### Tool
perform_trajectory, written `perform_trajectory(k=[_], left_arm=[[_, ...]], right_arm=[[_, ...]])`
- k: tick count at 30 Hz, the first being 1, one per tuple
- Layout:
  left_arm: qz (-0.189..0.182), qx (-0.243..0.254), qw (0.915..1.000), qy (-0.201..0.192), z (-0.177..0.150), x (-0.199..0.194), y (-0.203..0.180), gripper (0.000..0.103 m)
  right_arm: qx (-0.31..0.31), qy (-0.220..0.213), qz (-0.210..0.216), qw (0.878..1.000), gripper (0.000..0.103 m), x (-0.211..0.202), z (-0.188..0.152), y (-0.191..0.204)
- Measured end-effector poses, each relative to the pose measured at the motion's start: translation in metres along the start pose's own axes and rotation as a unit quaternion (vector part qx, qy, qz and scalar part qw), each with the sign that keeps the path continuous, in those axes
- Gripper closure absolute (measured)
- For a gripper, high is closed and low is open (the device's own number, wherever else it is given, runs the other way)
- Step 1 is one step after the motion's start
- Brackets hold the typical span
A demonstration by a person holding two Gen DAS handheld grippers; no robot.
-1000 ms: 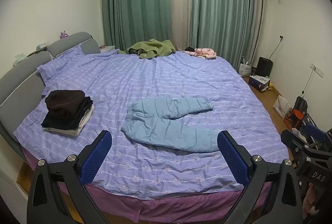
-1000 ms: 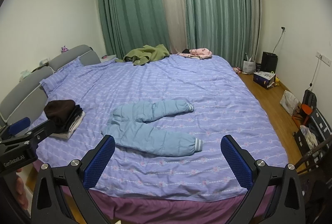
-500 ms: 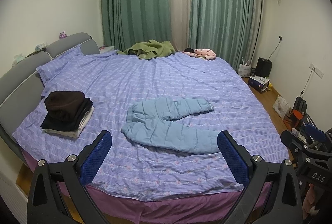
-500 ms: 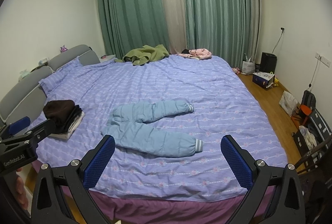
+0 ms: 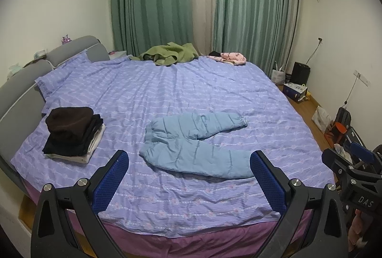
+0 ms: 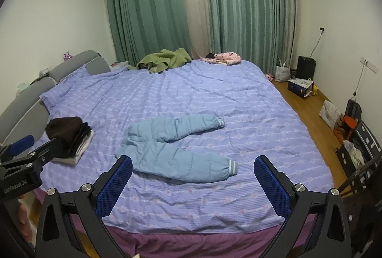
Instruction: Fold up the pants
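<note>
You are holding both the left gripper [image 5: 188, 176] and the right gripper [image 6: 193, 180] released and empty above the near edge of the bed [image 5: 191, 90], and the light blue pants [image 5: 195, 145] are lying unfolded near the middle, legs spreading to the right. The padding is looking thick and slippery, so a shallow pinch is risking to catch the purple sheet [image 5: 181, 200] too. The folded stack [image 5: 74, 133] is sitting just left; a wide swing is risking to topple it.
</note>
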State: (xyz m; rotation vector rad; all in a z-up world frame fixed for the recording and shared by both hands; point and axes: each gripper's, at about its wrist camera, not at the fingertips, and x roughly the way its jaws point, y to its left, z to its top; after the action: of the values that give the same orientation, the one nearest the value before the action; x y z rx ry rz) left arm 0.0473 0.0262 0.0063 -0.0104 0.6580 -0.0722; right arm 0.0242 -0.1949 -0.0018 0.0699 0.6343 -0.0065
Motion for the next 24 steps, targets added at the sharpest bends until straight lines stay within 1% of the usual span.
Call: perform_trajectory(k=[7,11,15,19,21,24], left_arm=[[-0.008,0.01,0.9998,0.015,0.015,0.039,0.024,0.0],[-0.014,0.018,0.9996,0.018,0.024,0.069,0.036,0.0],[-0.015,0.026,0.9994,0.019,0.034,0.103,0.038,0.0],[-0.009,0.031,0.9994,0.012,0.046,0.141,0.033,0.0],[-0.009,0.03,0.9995,-0.001,0.052,0.164,0.029,0.0],[0.0,0.031,0.9995,-0.01,0.06,0.204,0.017,0.0]], right_arm=[[0.015,0.014,-0.015,1.0,0.0,0.033,0.011,0.018],[0.018,0.02,-0.023,0.999,0.0,0.059,0.016,0.031],[0.009,0.022,-0.034,0.999,0.0,0.089,0.025,0.039],[-0.002,0.017,-0.043,0.999,0.0,0.125,0.043,0.033],[-0.008,0.013,-0.049,0.999,0.0,0.147,0.053,0.026],[-0.011,0.012,-0.051,0.999,0.0,0.197,0.069,0.01]])
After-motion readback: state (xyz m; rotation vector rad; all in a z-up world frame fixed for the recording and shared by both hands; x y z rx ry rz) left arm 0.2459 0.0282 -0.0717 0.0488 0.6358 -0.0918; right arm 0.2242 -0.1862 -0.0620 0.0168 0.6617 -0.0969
